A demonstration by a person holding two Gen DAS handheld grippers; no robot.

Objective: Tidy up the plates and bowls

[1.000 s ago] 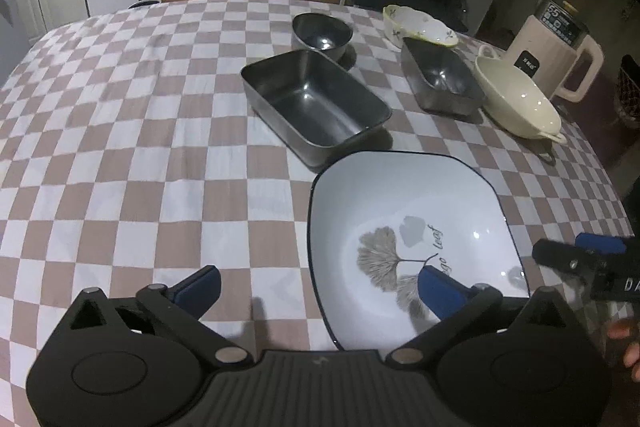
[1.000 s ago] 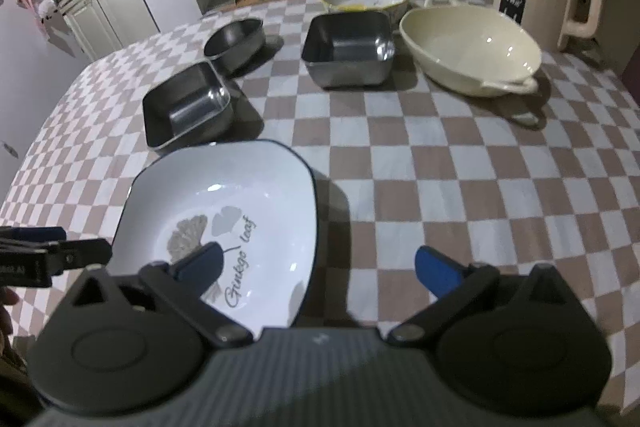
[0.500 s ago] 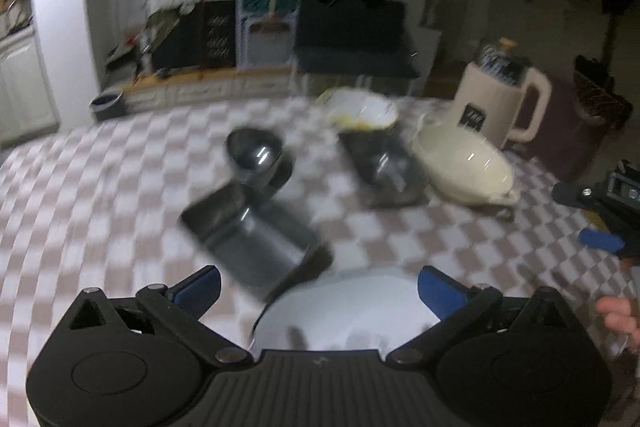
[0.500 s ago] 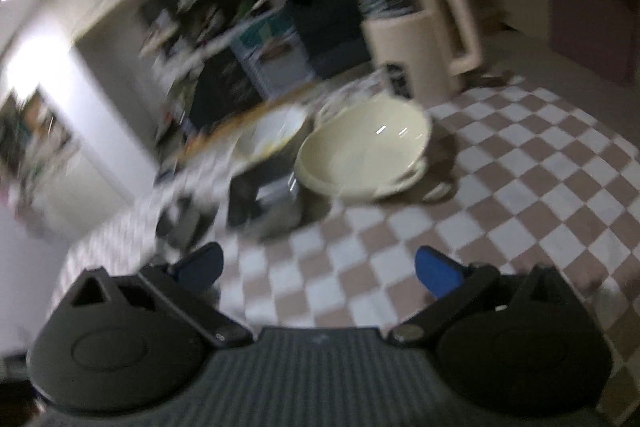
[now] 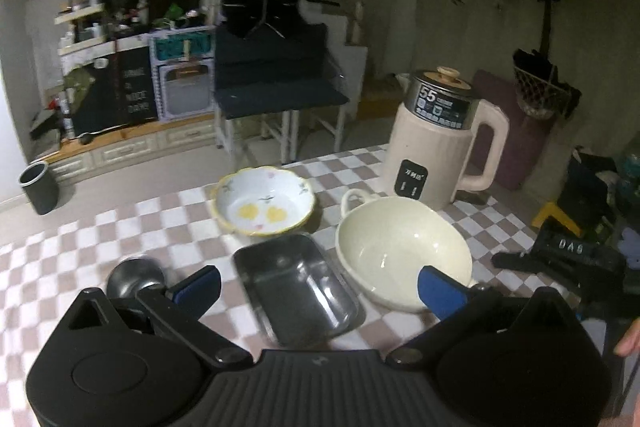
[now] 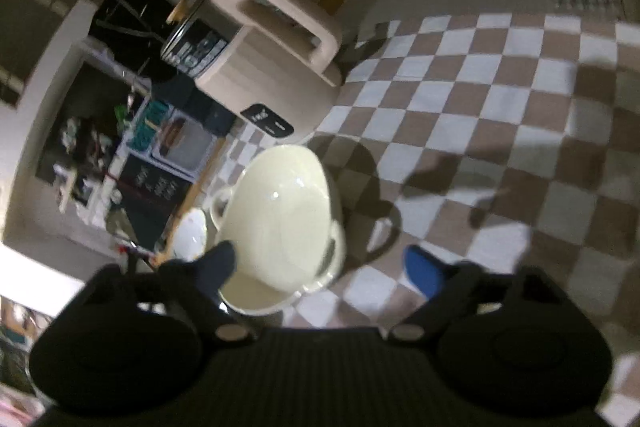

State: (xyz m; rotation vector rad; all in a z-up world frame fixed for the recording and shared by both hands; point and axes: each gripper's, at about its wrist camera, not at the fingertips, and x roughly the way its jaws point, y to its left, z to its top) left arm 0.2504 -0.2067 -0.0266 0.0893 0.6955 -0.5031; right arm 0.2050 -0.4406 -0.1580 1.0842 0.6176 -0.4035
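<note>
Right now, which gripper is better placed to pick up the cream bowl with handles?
Right. The right gripper is closing with the cream bowl's near handle and rim between its fingers. The left gripper hangs open over the metal tray, with that bowl off to its side.

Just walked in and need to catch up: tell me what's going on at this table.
A person holds a gripper in each hand over a checkered table of dishes. The right gripper is closing around the near rim and handle of the cream two-handled bowl, one finger over the inside, one outside; no firm grip shows. The left gripper is open and empty above the steel tray. Nothing is stacked here.
</note>
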